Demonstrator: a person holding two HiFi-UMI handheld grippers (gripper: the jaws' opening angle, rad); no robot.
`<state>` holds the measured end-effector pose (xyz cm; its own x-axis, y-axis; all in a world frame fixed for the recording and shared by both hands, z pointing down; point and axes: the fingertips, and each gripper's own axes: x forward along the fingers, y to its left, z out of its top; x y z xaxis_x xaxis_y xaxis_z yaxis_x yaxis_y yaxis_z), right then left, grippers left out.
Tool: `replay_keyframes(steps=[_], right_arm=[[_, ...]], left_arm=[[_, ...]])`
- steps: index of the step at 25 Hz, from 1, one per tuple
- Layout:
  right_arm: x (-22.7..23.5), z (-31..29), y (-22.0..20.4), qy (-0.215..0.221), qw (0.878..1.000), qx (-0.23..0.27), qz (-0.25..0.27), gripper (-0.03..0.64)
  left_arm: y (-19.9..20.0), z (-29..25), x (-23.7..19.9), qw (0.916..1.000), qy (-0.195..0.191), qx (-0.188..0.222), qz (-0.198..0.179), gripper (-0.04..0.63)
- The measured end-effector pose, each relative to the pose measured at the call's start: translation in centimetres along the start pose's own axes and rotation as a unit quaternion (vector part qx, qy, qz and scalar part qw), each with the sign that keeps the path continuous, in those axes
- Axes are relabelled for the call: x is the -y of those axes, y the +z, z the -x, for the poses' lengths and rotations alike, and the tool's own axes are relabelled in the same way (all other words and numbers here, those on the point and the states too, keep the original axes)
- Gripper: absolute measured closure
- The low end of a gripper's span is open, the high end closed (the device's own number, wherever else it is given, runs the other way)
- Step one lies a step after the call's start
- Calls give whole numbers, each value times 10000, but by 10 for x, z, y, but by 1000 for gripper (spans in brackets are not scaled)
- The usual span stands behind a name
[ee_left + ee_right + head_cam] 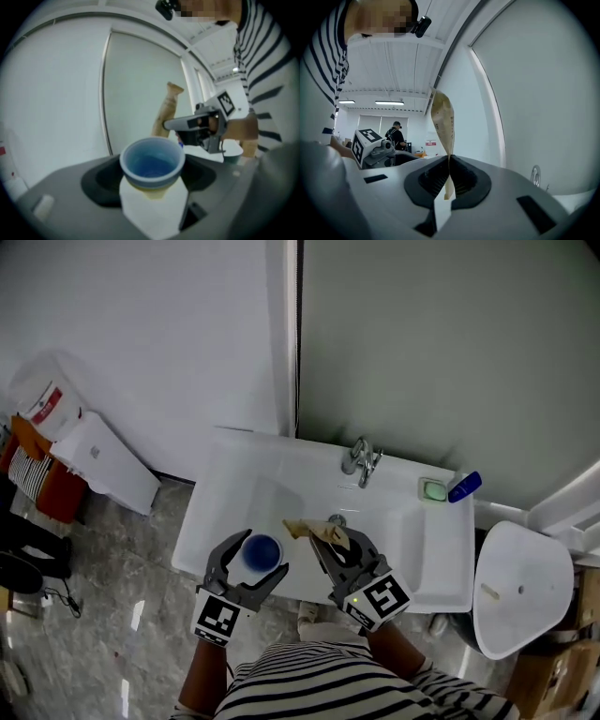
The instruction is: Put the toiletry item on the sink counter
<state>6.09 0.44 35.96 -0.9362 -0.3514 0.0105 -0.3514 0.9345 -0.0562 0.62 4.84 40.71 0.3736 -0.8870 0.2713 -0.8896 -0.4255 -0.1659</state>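
A blue cup (262, 552) sits upright between the jaws of my left gripper (253, 559), which is shut on it over the front edge of the white sink (234, 470). In the left gripper view the cup (152, 164) fills the gap of the left gripper (152, 180). My right gripper (339, 542) is shut on a tan paper packet (317, 532), above the basin near the drain. The right gripper view shows the packet (443, 122) standing up from the shut right gripper (449, 174). The right gripper (190, 124) and its packet (167, 108) also show in the left gripper view.
A chrome faucet (361, 461) stands at the back of the sink. A soap dish (433, 489) with green soap and a blue item (464, 487) lie at the back right corner. A white lidded bin (520, 601) stands to the right, white bags (98, 465) on the floor to the left.
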Motion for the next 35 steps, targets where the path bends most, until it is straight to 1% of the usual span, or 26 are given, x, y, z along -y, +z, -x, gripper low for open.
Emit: replay_keyframes(steps=[5,10,15,19,25,29,32,35], right_arm=[[21,-19,5,-87,9999,-8,76,606],[37,-31,9,-313,9994,-1,166,605],[54,-42,16,-774,9967,22,256,605],[66,-58,18,-1299,9911,-16,300,606],[82,-84,19,-2135,9763,-57,340,605],[87,-93,21,-2646,9637,-83,349,606],[90,-99,22,-2892,9564,-108,380,605],[93,-104,23,-3044,9514,-160,435,606]], left_arm=[[9,-27,-24,9997,-136,-16,-200,227],[17,-43,-41,9989,-299,36,-368,227],[21,-55,-66,9972,-500,142,-541,227],[18,-65,-95,9945,-832,250,-583,227],[13,-88,-136,9846,-1513,341,-802,227],[12,-101,-153,9752,-1956,435,-939,227],[11,-110,-162,9690,-2196,491,-1016,227],[11,-119,-167,9650,-2345,518,-1051,227]])
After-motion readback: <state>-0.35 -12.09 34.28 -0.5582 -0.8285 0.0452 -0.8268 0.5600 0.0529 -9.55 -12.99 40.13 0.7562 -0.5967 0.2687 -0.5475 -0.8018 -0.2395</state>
